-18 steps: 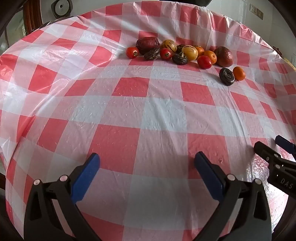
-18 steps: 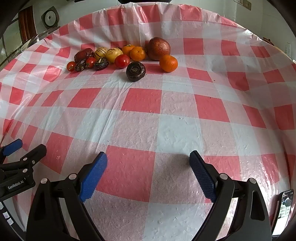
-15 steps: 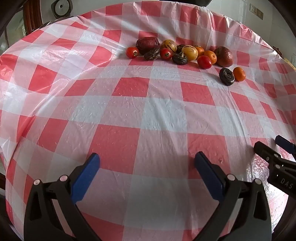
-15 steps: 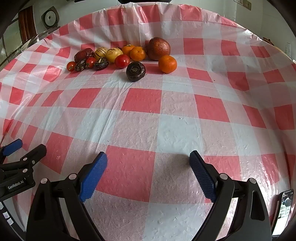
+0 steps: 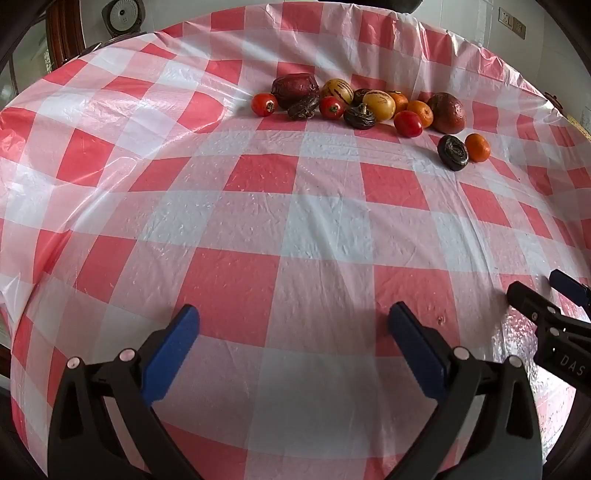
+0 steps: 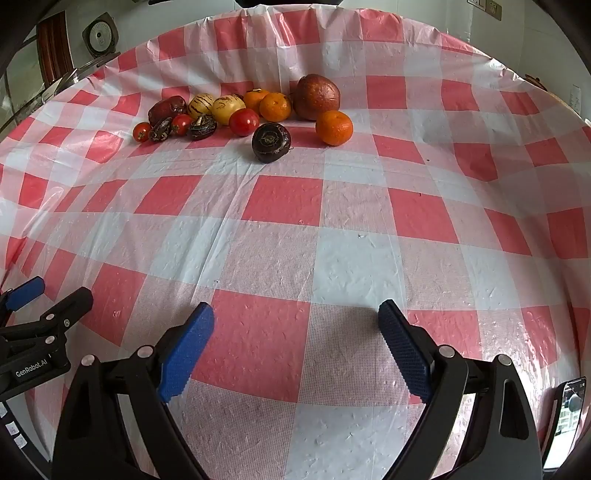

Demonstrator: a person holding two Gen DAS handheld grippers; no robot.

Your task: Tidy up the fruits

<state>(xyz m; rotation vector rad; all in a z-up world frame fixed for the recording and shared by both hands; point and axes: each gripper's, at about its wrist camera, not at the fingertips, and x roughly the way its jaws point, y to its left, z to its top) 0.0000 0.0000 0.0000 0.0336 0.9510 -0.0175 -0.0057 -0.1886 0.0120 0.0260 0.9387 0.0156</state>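
Observation:
A cluster of fruit lies at the far side of the red-and-white checked tablecloth [image 5: 295,229]: red tomatoes [image 5: 263,104], dark wrinkled passion fruits [image 6: 271,142], striped yellow melons [image 5: 378,105], orange tangerines [image 6: 334,127] and a big reddish-brown fruit [image 6: 316,96]. One passion fruit [image 5: 453,152] and one tangerine [image 5: 477,147] sit apart from the rest. My left gripper [image 5: 293,328] hovers open over the near cloth, far from the fruit, nothing between its blue pads. My right gripper [image 6: 295,325] is open and empty too, beside the left gripper [image 6: 33,306].
The cloth drapes over the table's rounded far edge [image 6: 332,22]. A round appliance [image 5: 122,16] stands against the wall at the back left. A phone-like device [image 6: 567,406] lies at the near right edge. Wide bare cloth separates both grippers from the fruit.

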